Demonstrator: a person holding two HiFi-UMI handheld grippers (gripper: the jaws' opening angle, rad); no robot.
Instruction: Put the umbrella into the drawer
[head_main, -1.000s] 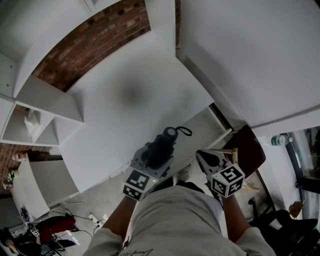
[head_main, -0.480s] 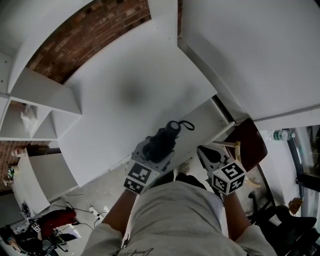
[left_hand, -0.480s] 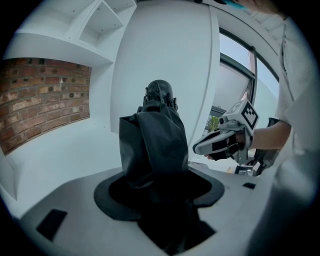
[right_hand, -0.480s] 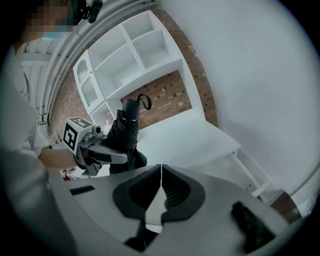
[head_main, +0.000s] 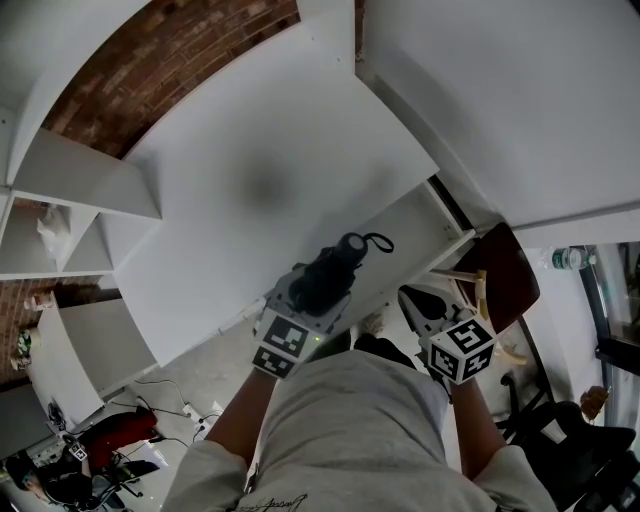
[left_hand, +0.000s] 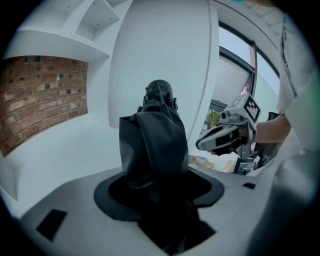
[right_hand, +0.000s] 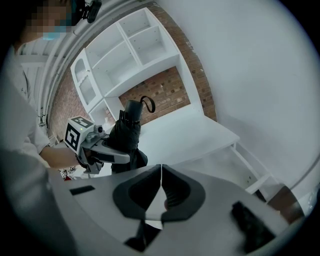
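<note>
Compared with one second earlier, the left tongs (head_main: 318, 292) sit lower and carry the clamped umbrella (head_main: 335, 272) slightly farther out over the open drawer (head_main: 425, 225), while the right tongs (head_main: 408, 298) also sit slightly lower beside it.

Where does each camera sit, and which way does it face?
Head view: on the person's head, steeply down at white desk, open drawer; left tongs, right tongs, forearms, shirt show.
Left gripper view: rides left tongs, along jaws clamping the folded umbrella; right tongs at right.
Right gripper view: rides right tongs, over shut, empty jaws toward desk, drawer.
Shared: all three show the umbrella.
</note>
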